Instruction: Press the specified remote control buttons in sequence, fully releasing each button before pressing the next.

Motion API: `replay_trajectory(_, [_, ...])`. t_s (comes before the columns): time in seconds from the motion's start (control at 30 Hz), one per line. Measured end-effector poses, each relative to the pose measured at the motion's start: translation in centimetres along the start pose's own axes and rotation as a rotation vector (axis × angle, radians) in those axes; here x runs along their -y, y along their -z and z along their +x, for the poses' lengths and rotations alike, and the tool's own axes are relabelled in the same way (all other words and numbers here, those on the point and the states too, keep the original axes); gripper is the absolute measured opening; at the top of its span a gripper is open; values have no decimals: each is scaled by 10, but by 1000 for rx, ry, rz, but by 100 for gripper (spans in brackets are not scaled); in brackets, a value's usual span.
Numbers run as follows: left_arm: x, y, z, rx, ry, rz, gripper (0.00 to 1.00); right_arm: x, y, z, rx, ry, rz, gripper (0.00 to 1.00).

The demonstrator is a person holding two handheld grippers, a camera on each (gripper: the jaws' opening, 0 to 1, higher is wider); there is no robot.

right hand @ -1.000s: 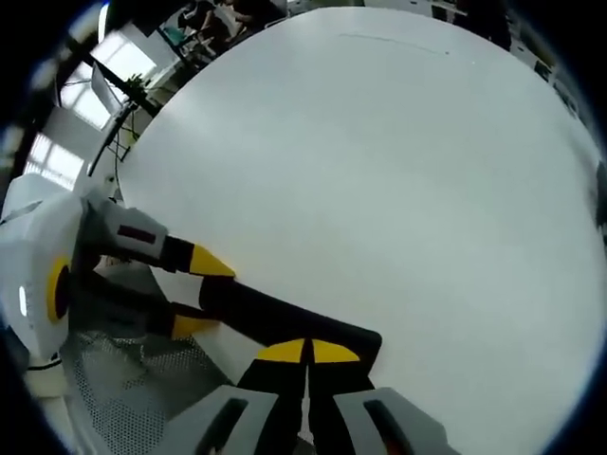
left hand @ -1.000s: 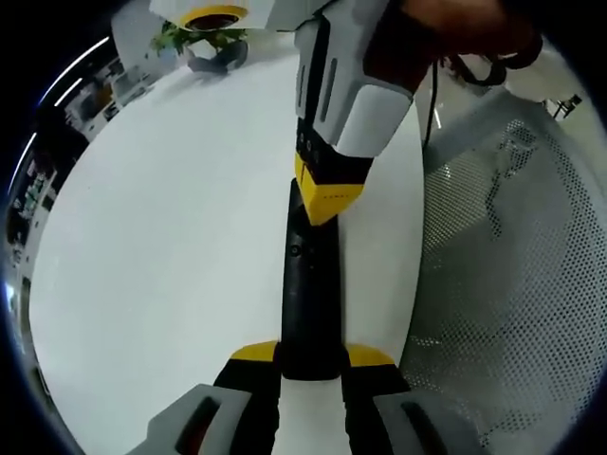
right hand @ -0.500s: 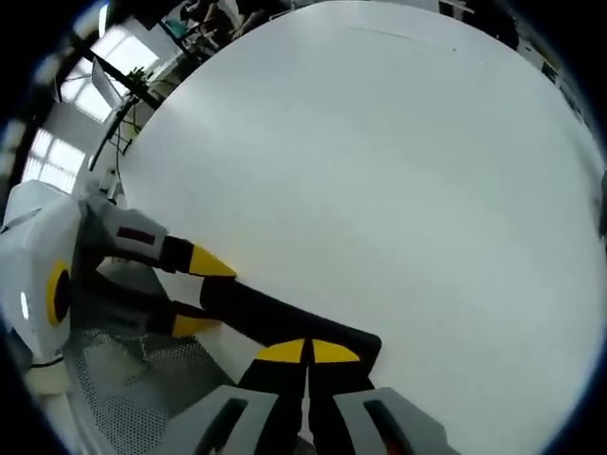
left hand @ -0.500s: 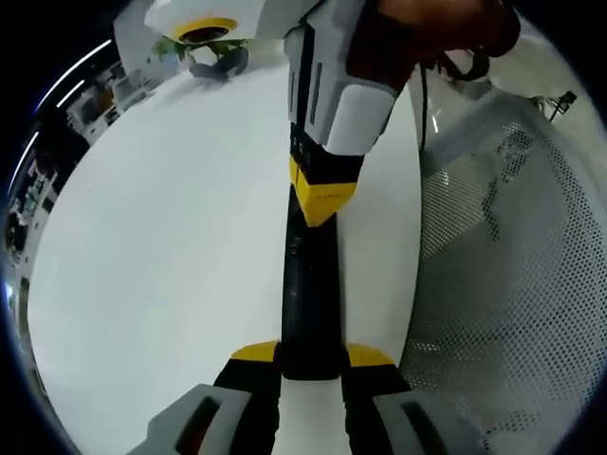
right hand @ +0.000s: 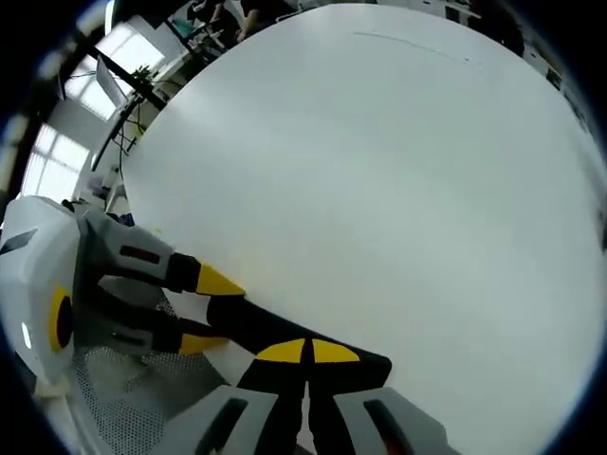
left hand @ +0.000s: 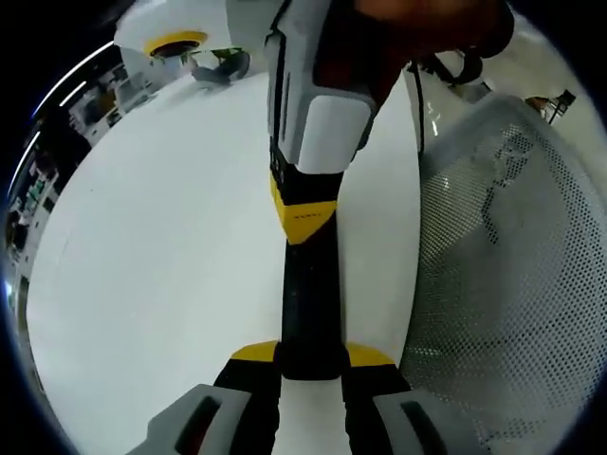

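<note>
White tabletop (left hand: 142, 284) fills the space around you, with a mesh chair (left hand: 503, 284) just beside its edge. Nearest you, the left gripper (left hand: 311, 358) pinches the near end of the black remote (left hand: 308, 294), which lies flat on the table and runs away from you. Farther along, the right gripper (right hand: 305, 353), its yellow tips pressed together, sits on the remote's top face. Keep the left clamp steady, press straight down with the tips, then lift fully clear before shifting. Beyond, a potted plant (left hand: 213, 63) stands at the far edge.
</note>
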State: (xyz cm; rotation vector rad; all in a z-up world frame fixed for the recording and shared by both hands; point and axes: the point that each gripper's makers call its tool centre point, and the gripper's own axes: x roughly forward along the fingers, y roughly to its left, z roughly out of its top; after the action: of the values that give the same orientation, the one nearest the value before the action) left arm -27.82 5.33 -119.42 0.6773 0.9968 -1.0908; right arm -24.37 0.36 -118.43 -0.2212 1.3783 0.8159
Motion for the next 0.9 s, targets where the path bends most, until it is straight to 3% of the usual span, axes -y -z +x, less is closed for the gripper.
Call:
replay_trajectory(0.47, [-1,0,0,-5,3,2,24,2,-2,2,42,-24,40,0])
replay_trajectory(0.67, [-1,0,1,-17,3,3,24,0,-4,1,2,-16,28,0])
replay_trajectory(0.77, [-1,0,1,-22,-1,-1,24,-3,-9,1,21,-23,20,0])
replay_trajectory(0.8, [-1,0,0,-21,-2,-3,24,-9,-9,3,5,-52,17,0])
replay_trajectory(0.9, [-1,0,0,-18,-3,-7,24,-7,-5,8,-24,-31,-14,0])
